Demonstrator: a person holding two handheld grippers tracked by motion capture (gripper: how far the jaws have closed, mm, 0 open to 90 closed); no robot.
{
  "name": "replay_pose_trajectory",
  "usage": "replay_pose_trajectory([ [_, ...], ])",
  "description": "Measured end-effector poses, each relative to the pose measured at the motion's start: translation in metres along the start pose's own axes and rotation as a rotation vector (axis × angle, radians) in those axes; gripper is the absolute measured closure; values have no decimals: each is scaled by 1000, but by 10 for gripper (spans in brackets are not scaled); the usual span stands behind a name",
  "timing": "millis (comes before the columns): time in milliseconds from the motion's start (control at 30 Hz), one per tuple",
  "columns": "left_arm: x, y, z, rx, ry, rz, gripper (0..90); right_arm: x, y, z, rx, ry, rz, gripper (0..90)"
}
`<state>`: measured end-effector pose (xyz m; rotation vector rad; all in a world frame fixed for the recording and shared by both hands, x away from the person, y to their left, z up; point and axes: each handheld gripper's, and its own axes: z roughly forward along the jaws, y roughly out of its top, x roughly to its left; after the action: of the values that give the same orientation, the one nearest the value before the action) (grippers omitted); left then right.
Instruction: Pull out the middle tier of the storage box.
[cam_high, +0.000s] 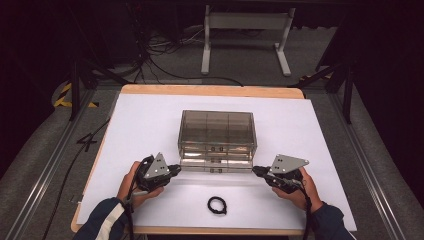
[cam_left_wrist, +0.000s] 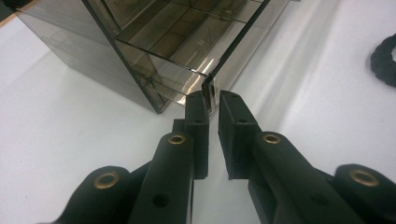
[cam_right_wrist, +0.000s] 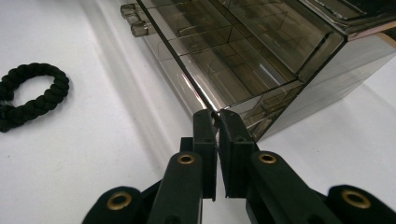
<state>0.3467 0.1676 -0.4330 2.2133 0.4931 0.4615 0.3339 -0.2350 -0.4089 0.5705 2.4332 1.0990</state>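
Smoky, see-through plastic makes up the drawer box (cam_high: 217, 135) that sits near the middle of the white tabletop (cam_high: 140, 125). Its dividers show through the top, and its drawers face the person, with small knobs (cam_right_wrist: 133, 18) on their fronts. The lowest drawer (cam_high: 216, 166) stands pulled out a little toward the near edge.

At that drawer's front corner on the person's left, the left tool (cam_high: 172, 171) is clenched on the thin plastic wall; in the left gripper view its two black jaws are nearly closed with the corner edge (cam_left_wrist: 208, 88) pinched between their tips. At the opposite front corner, the right tool (cam_high: 257, 172) grips the same way; in the right gripper view the jaws stand almost together with the drawer's edge (cam_right_wrist: 215, 113) caught between them.

A hand holds each tool from behind: the left hand (cam_high: 131, 182) with a dark sleeve bearing a pale stripe, the right hand (cam_high: 302, 189) with a dark sleeve. A grey three-cornered plate rides on top of each tool.

A black braided ring (cam_high: 217, 205) lies flat on the tabletop nearer the person, between the two hands and apart from the box. Beyond the tabletop lie grey floor, cables and a white frame (cam_high: 245, 37).
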Motion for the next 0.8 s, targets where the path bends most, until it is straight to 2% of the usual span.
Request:
replay_pose_trajectory([
  [167, -1, 0, -1, 6, -14, 4, 818, 1, 0, -1, 5, -1, 0, 867],
  [300, -1, -1, 0, 0, -14, 1, 816, 1, 0, -1, 5, 5, 5, 867],
  [500, -2, -1, -1, 12, -5, 20, 831, 2, 0, -2, 6, 9, 4, 868],
  [633, -1, -3, -2, 4, -14, 8, 828, 3, -2, -2, 0, 21, 9, 868],
  [733, -1, -6, -5, 3, -5, 17, 817, 3, -2, -3, -12, 15, 14, 864],
  [800, -1, -11, -12, -4, 2, 4, 813, 2, -1, -4, -22, 13, 17, 864],
])
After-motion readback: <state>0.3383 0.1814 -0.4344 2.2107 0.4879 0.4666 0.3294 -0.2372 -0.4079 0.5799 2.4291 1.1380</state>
